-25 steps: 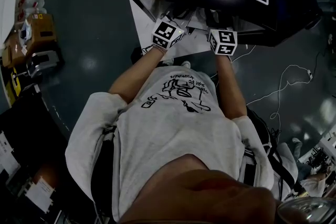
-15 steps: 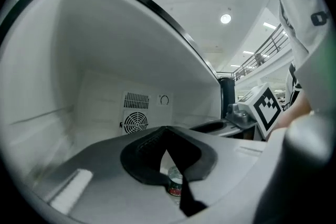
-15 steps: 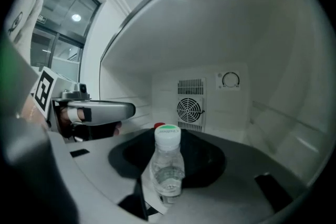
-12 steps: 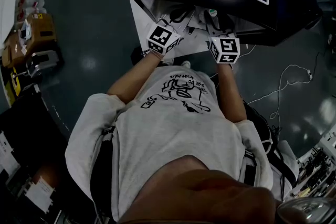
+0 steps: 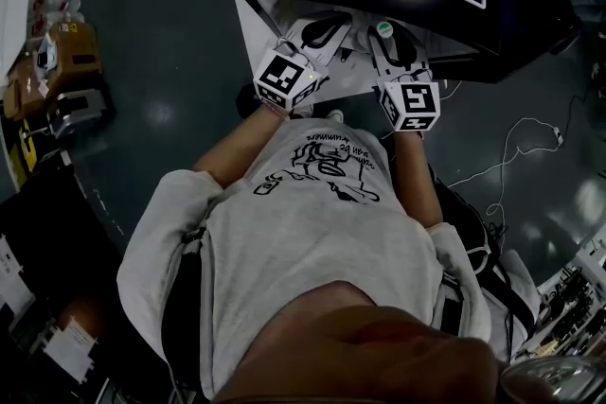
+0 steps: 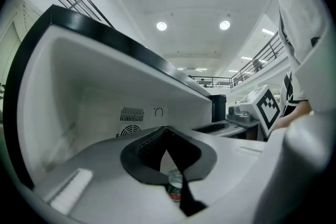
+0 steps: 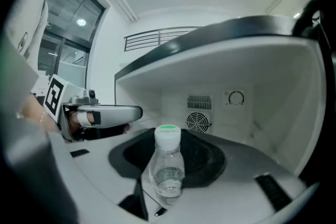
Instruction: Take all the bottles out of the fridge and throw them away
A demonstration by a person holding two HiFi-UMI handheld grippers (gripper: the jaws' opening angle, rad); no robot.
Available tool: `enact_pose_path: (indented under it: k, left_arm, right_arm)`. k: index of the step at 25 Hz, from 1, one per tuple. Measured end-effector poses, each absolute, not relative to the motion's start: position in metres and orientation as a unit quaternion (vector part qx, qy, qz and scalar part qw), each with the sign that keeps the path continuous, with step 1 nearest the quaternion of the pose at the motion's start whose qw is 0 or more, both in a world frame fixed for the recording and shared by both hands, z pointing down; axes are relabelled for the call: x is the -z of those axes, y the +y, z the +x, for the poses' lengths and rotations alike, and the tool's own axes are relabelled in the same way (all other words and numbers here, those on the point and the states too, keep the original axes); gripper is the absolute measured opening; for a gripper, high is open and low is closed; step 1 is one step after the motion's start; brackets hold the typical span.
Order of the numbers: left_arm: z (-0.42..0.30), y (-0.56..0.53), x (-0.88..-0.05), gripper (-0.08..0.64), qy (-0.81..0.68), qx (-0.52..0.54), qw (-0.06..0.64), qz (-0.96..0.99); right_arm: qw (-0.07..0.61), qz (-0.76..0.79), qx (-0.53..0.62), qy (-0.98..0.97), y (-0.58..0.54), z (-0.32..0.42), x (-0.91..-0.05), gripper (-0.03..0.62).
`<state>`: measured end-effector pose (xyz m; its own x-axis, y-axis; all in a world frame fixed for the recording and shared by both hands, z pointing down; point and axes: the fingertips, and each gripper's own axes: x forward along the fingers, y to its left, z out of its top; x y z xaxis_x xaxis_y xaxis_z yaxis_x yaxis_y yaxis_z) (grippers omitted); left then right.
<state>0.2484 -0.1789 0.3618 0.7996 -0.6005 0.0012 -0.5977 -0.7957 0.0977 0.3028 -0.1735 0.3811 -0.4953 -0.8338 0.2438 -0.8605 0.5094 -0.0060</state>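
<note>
Two bottles look grabbed at once. The right tongs (image 7: 169, 159) are clamped on a clear plastic bottle with a green-topped white cap (image 7: 168, 173), bottom centre of that view, right at the mouth of the white-lined little fridge (image 7: 262, 107). Left tongs (image 6: 170, 165) seem shut on a labelled bottle (image 6: 175, 190), but it's mostly hidden. Step in hand: pulling both out. Next they need to clear the doorway and find a bin, none visible.

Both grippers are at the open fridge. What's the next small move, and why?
Probably draw both back clear of the fridge: the right gripper is clamped on the clear bottle, the left gripper, it seems, on a small labelled bottle.
</note>
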Motion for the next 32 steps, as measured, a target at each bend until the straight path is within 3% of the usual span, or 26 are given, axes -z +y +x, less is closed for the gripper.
enact_pose_path:
  k: [32]
  left_arm:
    - [0.247,-0.123,-0.315,0.009,-0.333,0.032,0.031,0.942]
  right_arm:
    - [0.082,0.437,-0.051,-0.894,-0.123,0.294,-0.318,0.152]
